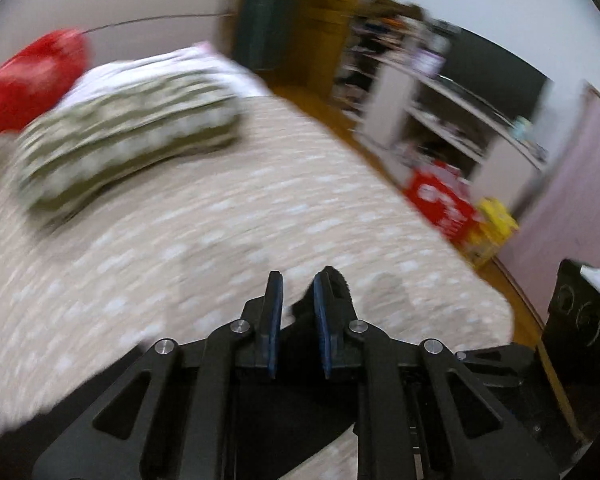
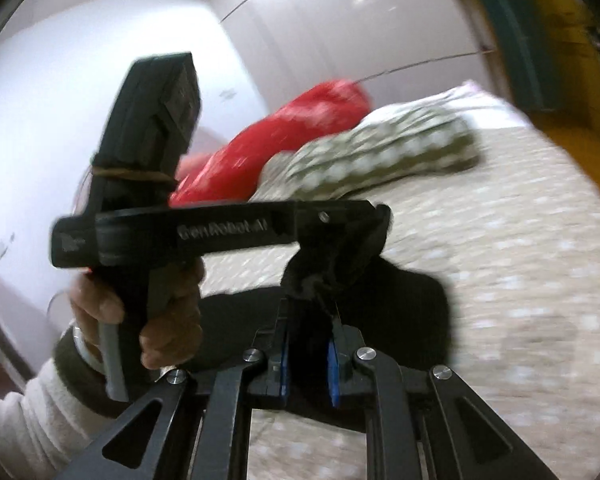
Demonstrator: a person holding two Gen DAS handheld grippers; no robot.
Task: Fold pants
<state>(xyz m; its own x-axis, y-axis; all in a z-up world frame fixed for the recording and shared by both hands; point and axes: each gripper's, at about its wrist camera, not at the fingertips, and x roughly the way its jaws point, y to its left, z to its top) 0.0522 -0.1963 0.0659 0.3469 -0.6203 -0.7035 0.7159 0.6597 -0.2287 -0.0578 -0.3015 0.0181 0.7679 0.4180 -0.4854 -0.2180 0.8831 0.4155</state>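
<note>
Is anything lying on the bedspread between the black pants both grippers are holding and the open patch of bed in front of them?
Nothing visible. The pants hang over bare dotted bedspread; the green patterned pillow and red cushion sit farther back, near the wall.

We saw a bed (image 1: 228, 216) in a beige dotted cover ahead of the left gripper (image 1: 298, 280). Black pants (image 2: 416, 312) lay on it just beyond the right gripper (image 2: 308, 328), with a green patterned pillow (image 1: 128, 140) and red cushion (image 1: 32, 76) farther off, to the left.
</note>
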